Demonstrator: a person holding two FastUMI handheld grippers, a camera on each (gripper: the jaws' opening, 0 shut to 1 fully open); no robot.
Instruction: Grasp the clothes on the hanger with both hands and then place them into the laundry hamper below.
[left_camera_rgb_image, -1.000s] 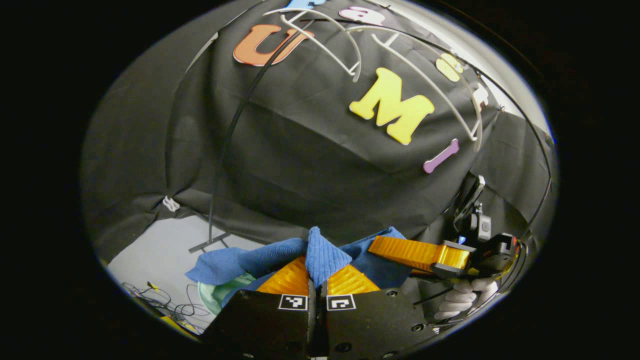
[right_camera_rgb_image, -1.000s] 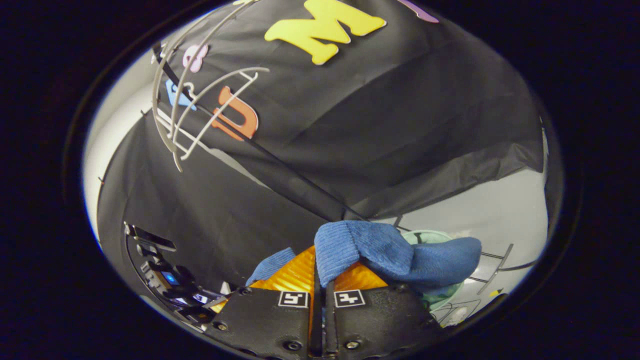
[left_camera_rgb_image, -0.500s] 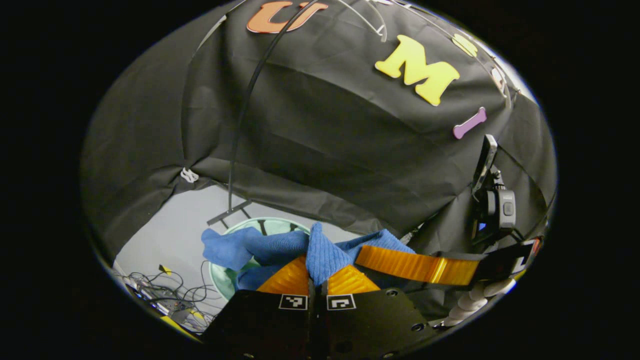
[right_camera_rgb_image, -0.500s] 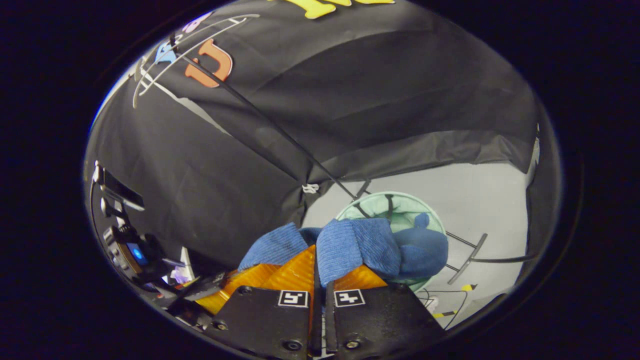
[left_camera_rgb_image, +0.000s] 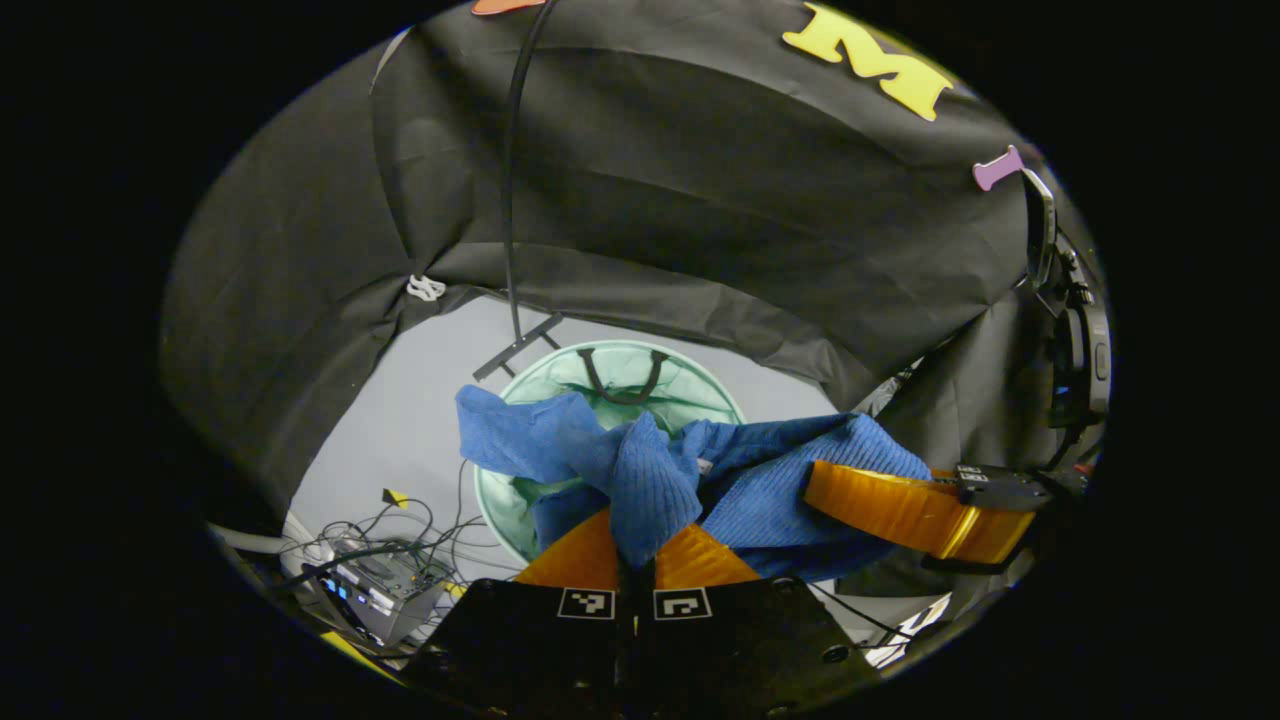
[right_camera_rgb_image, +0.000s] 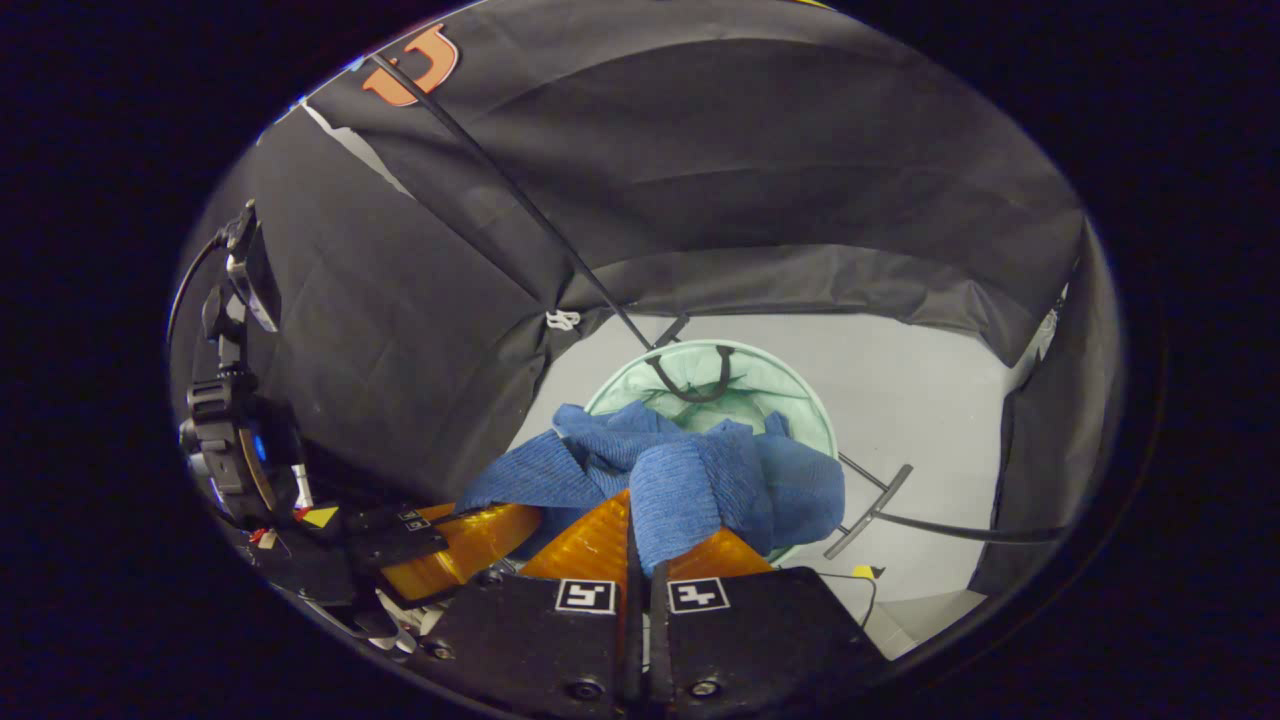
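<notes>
Left claw (left_camera_rgb_image: 636, 560) pinches the blue knit garment (left_camera_rgb_image: 650, 475) over the green mesh hamper (left_camera_rgb_image: 620, 375); right claw (left_camera_rgb_image: 905, 510) alongside it.

hand-held gripper (left_camera_rgb_image: 634, 545) — ribbed orange fingers | black body — square tags, screws

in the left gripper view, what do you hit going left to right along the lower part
Electronics box with tangled cables → mint laundry hamper → left gripper pinching the blue garment → right gripper, its orange finger lying against the same garment.
</notes>
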